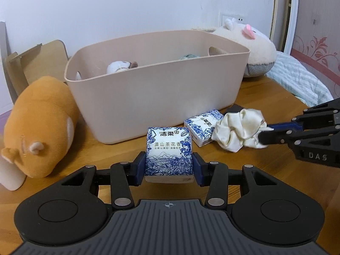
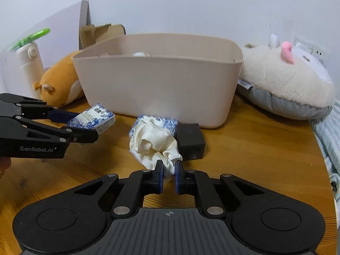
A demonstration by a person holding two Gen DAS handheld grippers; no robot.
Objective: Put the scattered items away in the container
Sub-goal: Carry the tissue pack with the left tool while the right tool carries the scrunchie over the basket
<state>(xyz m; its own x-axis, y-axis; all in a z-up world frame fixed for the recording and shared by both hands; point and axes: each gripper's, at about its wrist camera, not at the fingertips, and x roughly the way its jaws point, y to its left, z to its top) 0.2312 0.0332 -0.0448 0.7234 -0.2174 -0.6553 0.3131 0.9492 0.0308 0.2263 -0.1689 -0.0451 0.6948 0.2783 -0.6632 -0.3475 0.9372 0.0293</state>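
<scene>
My left gripper [image 1: 169, 167] is clamped on a blue-and-white tissue pack [image 1: 169, 155], its pads pressing both sides, just in front of the pink tub [image 1: 157, 97] on the wooden table [image 1: 244, 161]. My right gripper [image 2: 169, 177] pinches a cream scrunchie [image 2: 155, 146] by one fold, beside a second tissue pack [image 1: 200, 129] and a black block [image 2: 191, 142]. A small stuffed toy [image 1: 120, 66] lies inside the tub.
</scene>
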